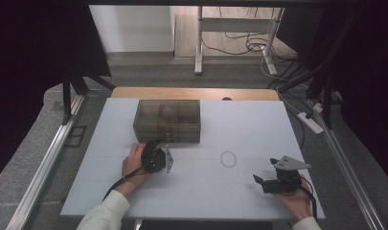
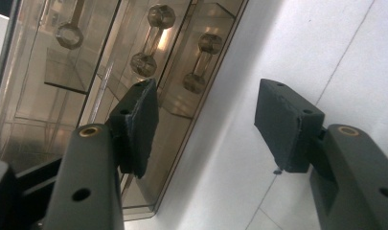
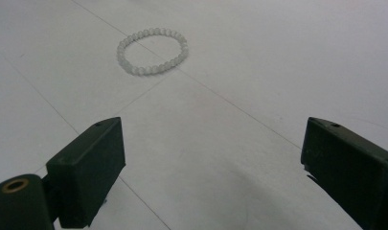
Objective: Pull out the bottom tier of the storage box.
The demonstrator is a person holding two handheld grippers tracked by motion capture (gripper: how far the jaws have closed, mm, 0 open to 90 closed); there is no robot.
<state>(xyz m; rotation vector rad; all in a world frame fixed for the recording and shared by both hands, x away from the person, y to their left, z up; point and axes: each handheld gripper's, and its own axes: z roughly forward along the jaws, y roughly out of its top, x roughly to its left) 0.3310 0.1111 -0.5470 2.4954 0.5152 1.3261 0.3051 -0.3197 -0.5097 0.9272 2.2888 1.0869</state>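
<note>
two grippers work over the white table, and from left to right the scene runs like this: the left gripper sits just in front of the smoky clear drawer box, its jaws apart with nothing between them, one pad close against the box front near the small dumbbell-shaped drawer handles, though whether it touches i cannot tell. further right, well apart from the box, lies the pale bead bracelet, flat on the bare table, ahead of the right gripper, whose jaws stand wide and empty with the bracelet beyond them. the box looks like stiff, slick plastic, light enough to slide if pulled hard; a drawer is best taken by the narrow waist of its handle. the bracelet is likely light, limp and rolling on its string, so pinching across one side of the ring, beads between the pads, seems the safer hold.
</note>
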